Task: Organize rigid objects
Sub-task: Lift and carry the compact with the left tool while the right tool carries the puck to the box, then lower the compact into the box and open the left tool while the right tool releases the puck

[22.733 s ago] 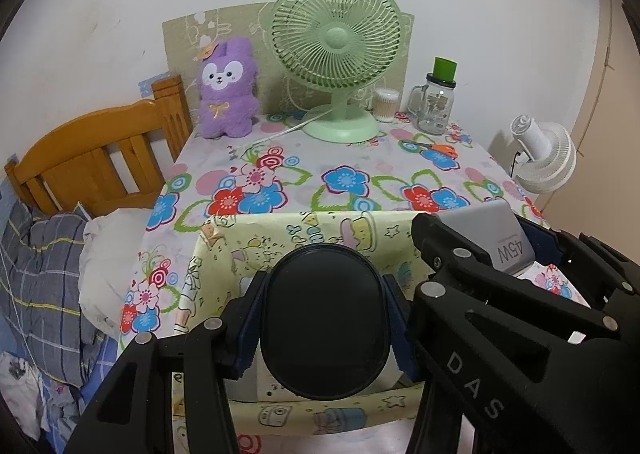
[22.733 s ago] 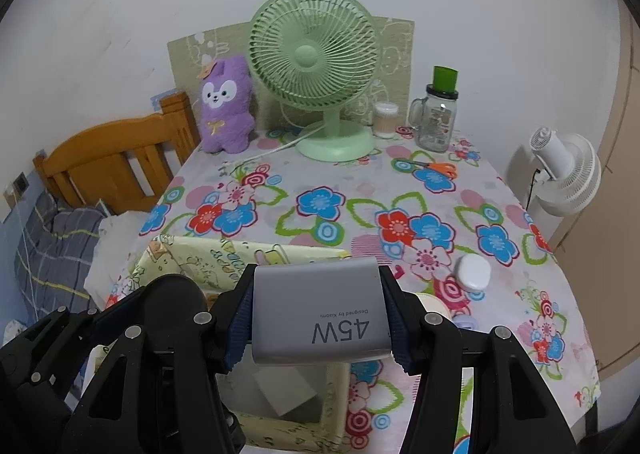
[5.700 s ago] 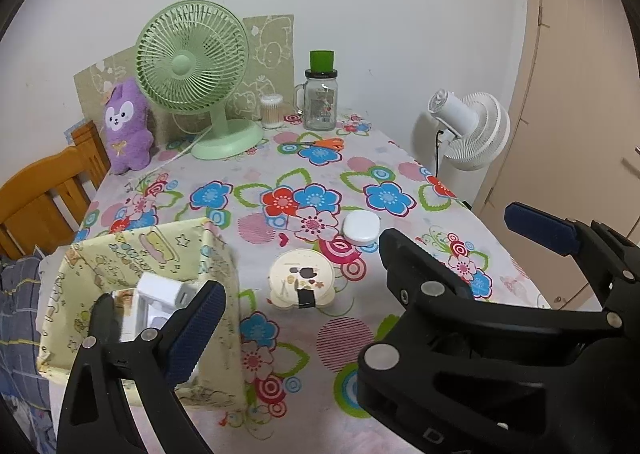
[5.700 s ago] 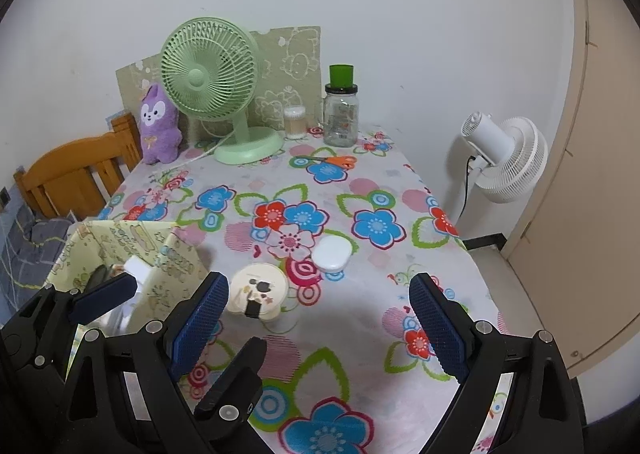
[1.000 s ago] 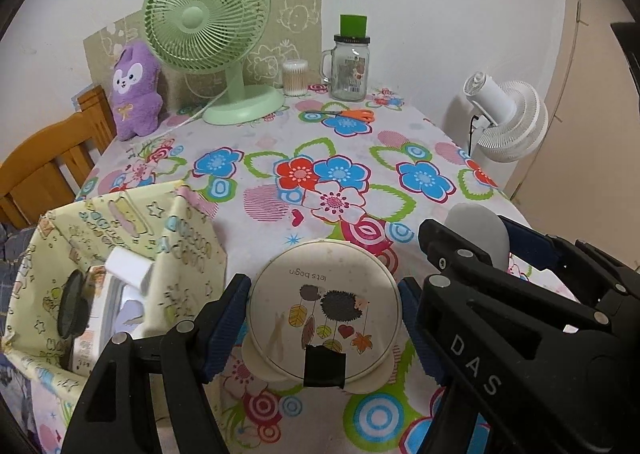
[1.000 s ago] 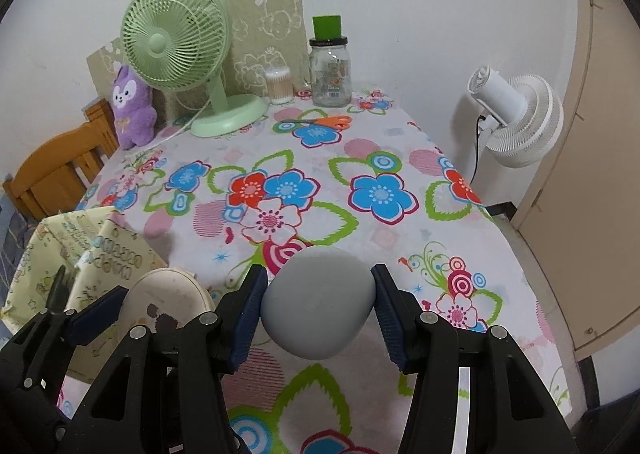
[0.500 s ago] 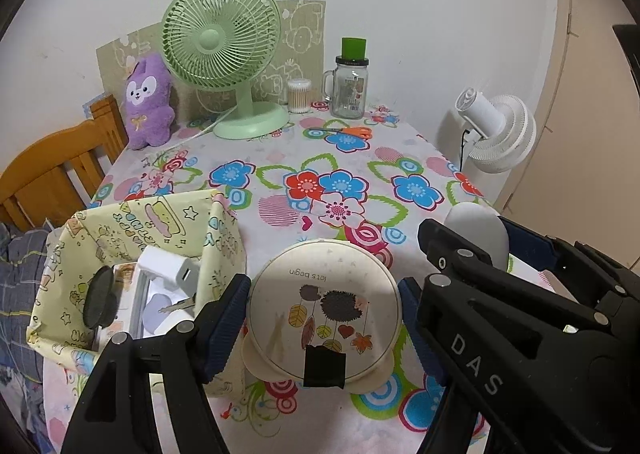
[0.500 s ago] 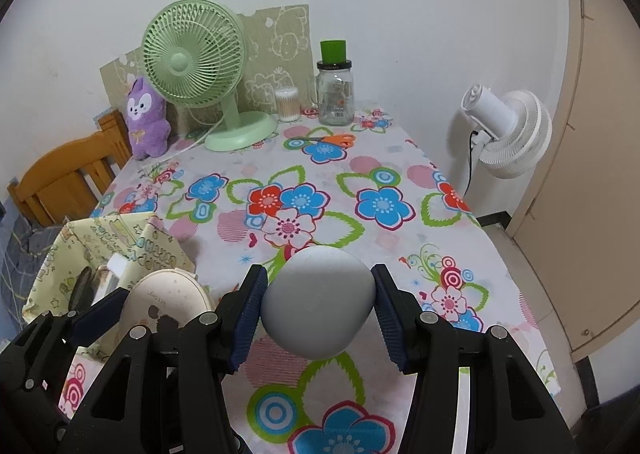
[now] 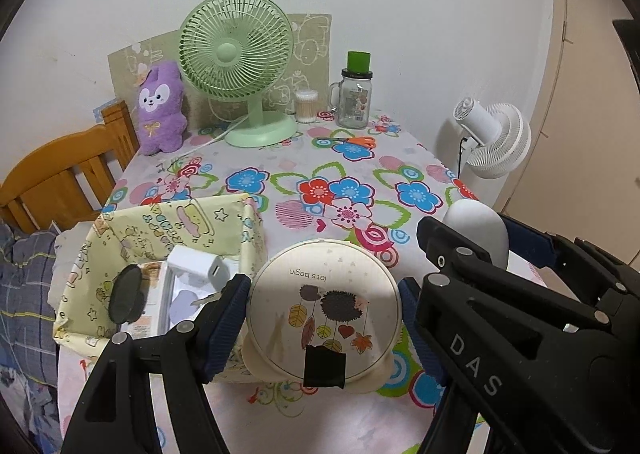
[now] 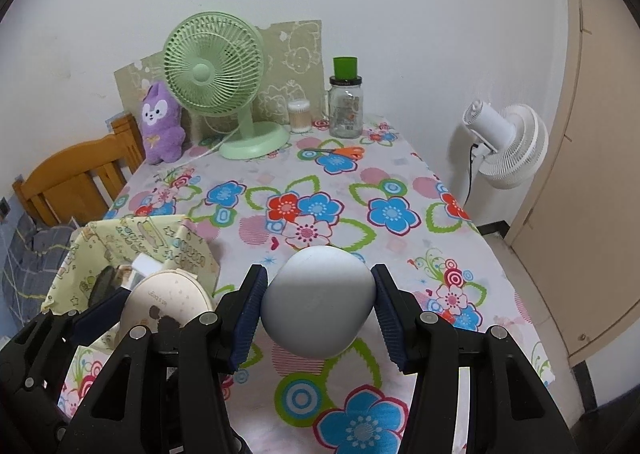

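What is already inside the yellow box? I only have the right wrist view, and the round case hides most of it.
Observer: A white charger block lies inside the yellow box.
Operator: And the dark thing at its left edge?
Observer: A black oval disc, standing on edge near the left wall.
Operator: Is the left gripper square on the round case?
Observer: Yes, its jaws press opposite sides; the hedgehog-print lid faces the camera.
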The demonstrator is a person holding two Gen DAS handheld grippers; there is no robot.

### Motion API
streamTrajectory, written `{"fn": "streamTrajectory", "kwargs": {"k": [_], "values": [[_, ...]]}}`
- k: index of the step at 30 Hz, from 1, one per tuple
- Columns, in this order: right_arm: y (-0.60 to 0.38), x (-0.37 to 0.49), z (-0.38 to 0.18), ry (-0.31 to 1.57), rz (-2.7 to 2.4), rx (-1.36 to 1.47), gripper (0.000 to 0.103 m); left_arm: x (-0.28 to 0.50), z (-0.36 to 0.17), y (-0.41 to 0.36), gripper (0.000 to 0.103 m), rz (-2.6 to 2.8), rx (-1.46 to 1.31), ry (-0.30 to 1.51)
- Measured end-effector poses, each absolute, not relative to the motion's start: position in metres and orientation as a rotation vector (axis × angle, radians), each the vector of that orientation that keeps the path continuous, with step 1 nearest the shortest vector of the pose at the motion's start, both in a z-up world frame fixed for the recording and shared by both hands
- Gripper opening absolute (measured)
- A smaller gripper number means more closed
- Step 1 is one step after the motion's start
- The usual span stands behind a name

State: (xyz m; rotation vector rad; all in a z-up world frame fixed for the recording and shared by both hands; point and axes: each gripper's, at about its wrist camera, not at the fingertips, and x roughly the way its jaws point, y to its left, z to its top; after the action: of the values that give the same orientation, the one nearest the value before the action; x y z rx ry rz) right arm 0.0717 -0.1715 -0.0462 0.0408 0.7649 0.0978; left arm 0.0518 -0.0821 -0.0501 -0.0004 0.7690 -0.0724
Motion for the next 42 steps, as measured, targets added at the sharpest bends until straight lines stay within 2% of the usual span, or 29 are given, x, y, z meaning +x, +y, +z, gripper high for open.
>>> {"fn": "streamTrajectory", "kwargs": {"k": [18,42], "values": [[-0.133,0.064,-0.027,0.745,0.16,0.026,0.056,0.04,-0.033,-0.045,0.077,-0.029,-0.016,0.753],[-0.073,0.083,-0.038,0.774,0.215,0.004,0.056,0.056,-0.045,0.01,0.077,-0.014,-0.02,0.782]]}}
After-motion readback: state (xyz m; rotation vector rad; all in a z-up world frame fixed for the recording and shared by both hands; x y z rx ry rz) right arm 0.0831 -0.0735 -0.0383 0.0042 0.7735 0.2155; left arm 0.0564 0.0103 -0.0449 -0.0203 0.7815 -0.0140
